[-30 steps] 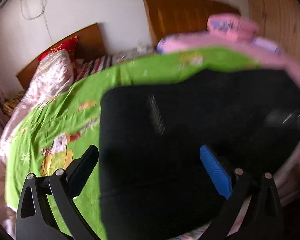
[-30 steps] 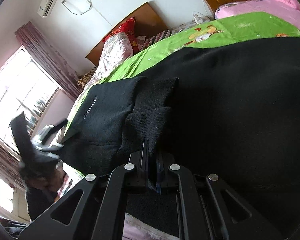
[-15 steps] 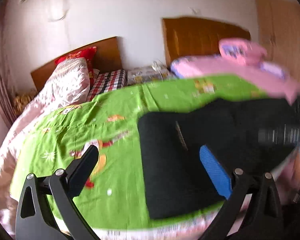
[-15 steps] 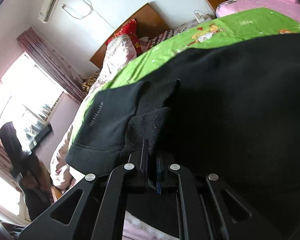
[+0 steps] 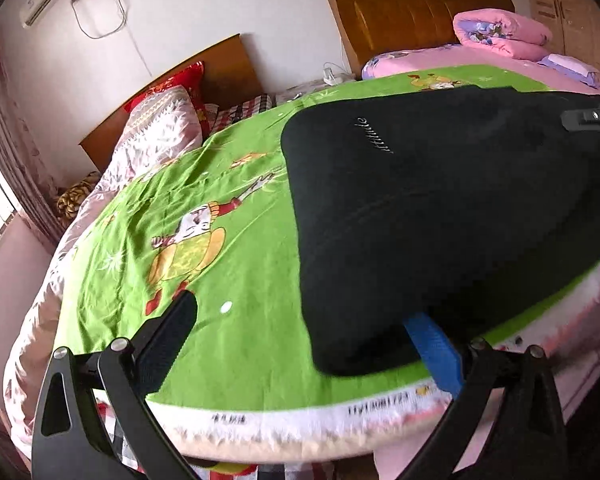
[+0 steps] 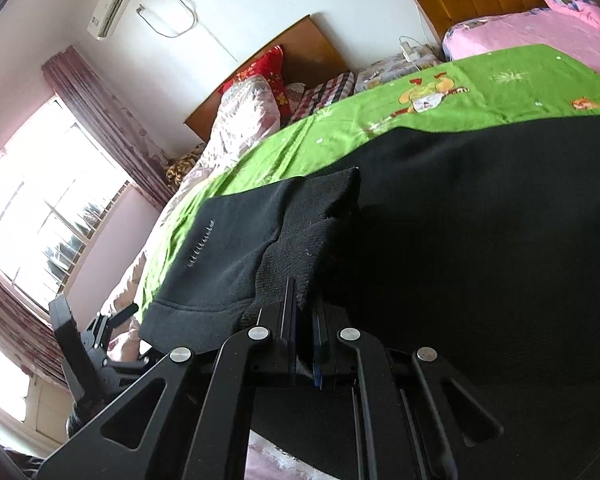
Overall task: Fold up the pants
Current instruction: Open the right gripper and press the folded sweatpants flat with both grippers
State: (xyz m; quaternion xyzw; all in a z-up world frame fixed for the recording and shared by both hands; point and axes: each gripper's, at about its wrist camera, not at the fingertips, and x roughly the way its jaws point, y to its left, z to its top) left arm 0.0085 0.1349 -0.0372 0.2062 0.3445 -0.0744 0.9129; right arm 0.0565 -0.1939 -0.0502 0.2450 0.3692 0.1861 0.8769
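Observation:
Black pants [image 5: 440,208] lie spread on the green cartoon bedsheet [image 5: 220,248], with small white lettering near the top edge. My left gripper [image 5: 304,340] is open and empty, held off the bed's near edge, its blue pad at the pants' near corner. My right gripper [image 6: 304,312] is shut on a ribbed cuff of the black pants [image 6: 480,260], folded over the rest of the fabric. The right gripper shows at the far right in the left wrist view [image 5: 592,118]; the left gripper shows at the lower left in the right wrist view [image 6: 100,344].
A floral quilt [image 5: 156,132] and a red pillow [image 5: 180,80] lie at the head of the bed by a wooden headboard [image 5: 220,68]. A second bed with pink bedding [image 5: 500,36] stands to the right. A window with curtains [image 6: 52,200] is on the left.
My left gripper has pulled back from over the pants to off the bed's near edge. My right gripper stays shut on the cuff, hardly moved.

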